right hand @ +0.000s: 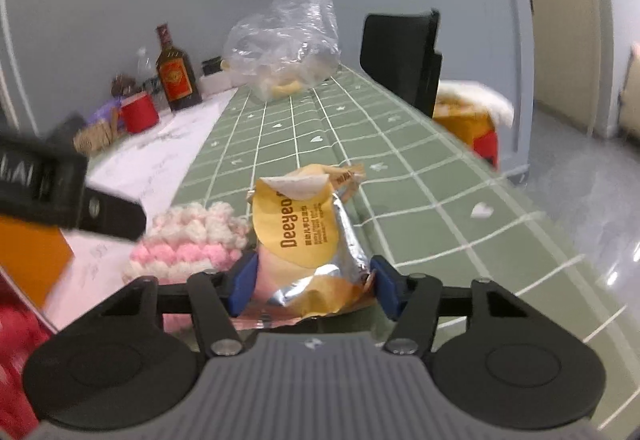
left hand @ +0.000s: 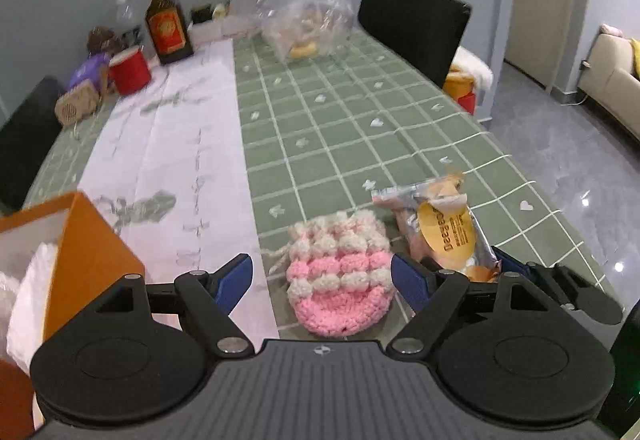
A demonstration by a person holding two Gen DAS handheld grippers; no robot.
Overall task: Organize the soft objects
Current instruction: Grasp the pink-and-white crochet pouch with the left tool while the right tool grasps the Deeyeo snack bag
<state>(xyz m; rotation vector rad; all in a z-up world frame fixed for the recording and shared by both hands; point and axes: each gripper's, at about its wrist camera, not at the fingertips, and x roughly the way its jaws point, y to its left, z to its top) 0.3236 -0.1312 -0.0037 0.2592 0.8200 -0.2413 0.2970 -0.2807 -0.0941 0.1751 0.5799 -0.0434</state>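
Jaws: left gripper (left hand: 322,282) wide around knitted pink-white pouch (left hand: 340,272) | right gripper (right hand: 314,286) pinching crinkled foil snack packet (right hand: 308,236) | left view alone shows orange box (left hand: 86,256)

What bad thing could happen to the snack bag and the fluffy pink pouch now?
The right gripper has its fingers pressing the crinkly snack packet, so too hard a squeeze might crush what's inside. The left gripper is open around the pink knitted pouch, right beside the packet; closing could nip its loose yarn string or bump the other gripper.
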